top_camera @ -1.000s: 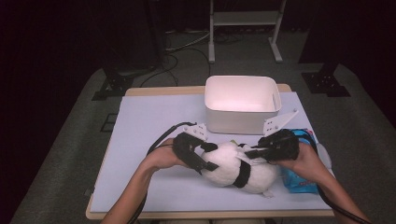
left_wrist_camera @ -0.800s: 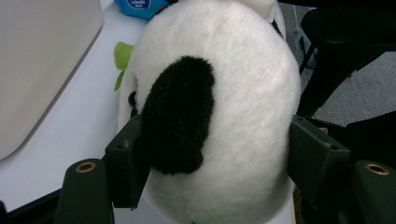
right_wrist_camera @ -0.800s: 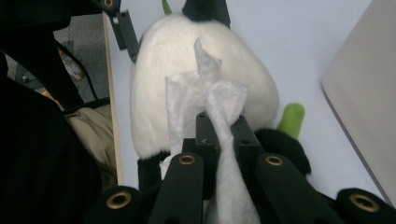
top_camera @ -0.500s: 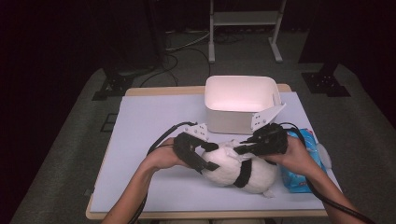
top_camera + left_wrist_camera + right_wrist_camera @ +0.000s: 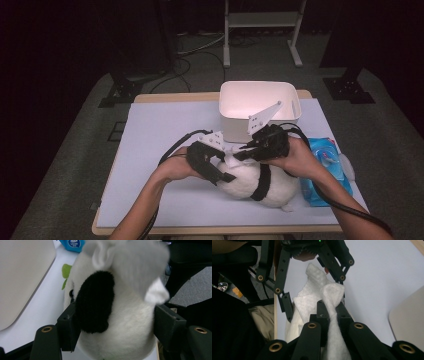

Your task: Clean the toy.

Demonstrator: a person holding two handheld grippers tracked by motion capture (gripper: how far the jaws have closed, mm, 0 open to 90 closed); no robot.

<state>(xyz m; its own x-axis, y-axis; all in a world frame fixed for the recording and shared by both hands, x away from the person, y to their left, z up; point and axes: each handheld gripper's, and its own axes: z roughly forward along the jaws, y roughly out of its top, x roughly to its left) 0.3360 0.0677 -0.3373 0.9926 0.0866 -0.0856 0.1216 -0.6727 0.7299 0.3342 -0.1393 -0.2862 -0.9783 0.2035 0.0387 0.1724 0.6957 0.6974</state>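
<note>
A black-and-white plush toy (image 5: 260, 187) lies on the pale table mat (image 5: 160, 130) near the front edge. My left gripper (image 5: 220, 172) grips its left end; in the left gripper view its jaws press into both sides of the plush toy (image 5: 117, 315). My right gripper (image 5: 241, 154) hovers just above the toy's left part, shut on a white wipe (image 5: 231, 160). In the right gripper view the wipe (image 5: 332, 295) is pinched between my right gripper (image 5: 331, 312) jaws and hangs forward over the toy, with the left gripper (image 5: 287, 302) beyond it.
A white bin (image 5: 260, 107) stands behind the toy, close to the right hand. A blue pack of wipes (image 5: 325, 170) lies at the right edge of the mat. The left half of the mat is bare. Cables trail from both grippers.
My right gripper has moved left and slightly up along the toy, carrying the wipe towards the left gripper. The left gripper and the toy have stayed put.
</note>
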